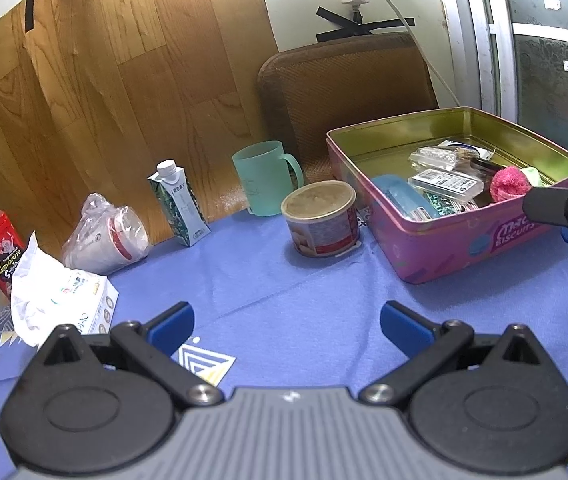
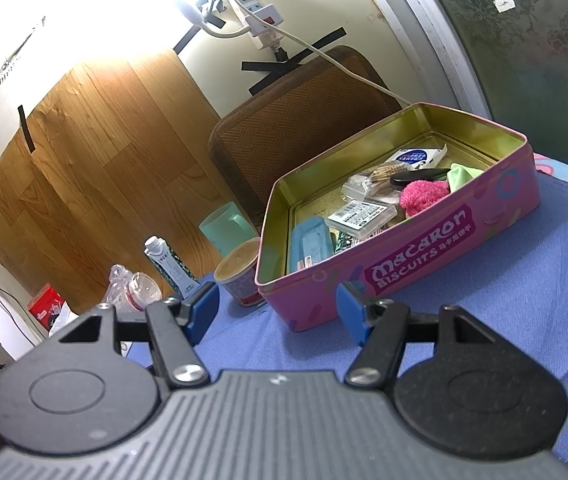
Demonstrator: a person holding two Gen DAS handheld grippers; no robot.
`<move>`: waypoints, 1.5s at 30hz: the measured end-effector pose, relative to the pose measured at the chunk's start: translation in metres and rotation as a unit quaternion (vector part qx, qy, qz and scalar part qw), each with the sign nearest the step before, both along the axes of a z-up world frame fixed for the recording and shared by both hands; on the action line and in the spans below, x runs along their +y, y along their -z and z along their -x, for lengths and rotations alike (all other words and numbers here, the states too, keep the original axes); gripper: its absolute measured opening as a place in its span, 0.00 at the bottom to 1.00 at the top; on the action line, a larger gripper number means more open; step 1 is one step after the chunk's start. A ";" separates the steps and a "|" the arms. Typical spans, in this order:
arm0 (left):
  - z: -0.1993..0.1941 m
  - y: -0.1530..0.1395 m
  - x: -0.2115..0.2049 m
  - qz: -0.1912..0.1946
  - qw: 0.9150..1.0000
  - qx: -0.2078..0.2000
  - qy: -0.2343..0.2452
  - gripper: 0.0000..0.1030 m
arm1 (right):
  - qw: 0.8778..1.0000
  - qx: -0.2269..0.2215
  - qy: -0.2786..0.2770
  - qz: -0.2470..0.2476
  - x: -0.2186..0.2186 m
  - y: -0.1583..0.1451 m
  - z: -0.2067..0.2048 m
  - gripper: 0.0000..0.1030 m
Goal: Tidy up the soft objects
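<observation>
Both empty. Left gripper (image 1: 287,326) wide open, low over the desk's near edge. Right gripper (image 2: 277,306) also open, just before the tin's (image 2: 424,264) long front wall. Tissue pack (image 1: 64,300) crumpled at near left edge, just left of the left gripper. Pink puff (image 2: 424,196) and green cloth (image 2: 462,174) lie in the tin's right end, ahead-right of the right gripper, which is nearer. Cup (image 1: 322,218) and mug (image 1: 264,176) sit farther back.
</observation>
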State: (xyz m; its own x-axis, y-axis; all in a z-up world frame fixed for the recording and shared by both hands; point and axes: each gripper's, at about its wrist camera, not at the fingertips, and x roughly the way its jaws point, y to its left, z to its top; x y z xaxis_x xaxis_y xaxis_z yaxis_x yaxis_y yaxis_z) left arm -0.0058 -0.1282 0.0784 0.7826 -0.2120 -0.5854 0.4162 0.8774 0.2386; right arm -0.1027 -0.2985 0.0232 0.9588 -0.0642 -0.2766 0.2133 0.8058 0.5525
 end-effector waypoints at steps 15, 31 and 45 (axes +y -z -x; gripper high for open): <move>-0.003 0.004 0.002 0.003 1.000 0.011 -0.001 1.00 | 1.000 0.001 -0.010 0.005 -0.004 0.002 -0.003 0.65; -0.006 0.007 0.005 0.009 1.000 0.027 -0.004 1.00 | 1.000 0.005 -0.019 0.006 -0.005 0.005 -0.007 0.65; -0.007 0.007 0.004 0.013 0.999 0.032 -0.008 1.00 | 1.000 0.006 -0.019 0.007 -0.004 0.006 -0.007 0.65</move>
State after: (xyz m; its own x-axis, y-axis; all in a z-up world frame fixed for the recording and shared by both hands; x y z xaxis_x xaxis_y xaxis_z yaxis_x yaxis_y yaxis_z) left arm 0.0012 -0.1244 0.0716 0.7464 -0.2155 -0.6296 0.4161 0.8895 0.1889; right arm -0.0953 -0.3029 0.0172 0.9574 -0.0317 -0.2871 0.1888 0.8209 0.5389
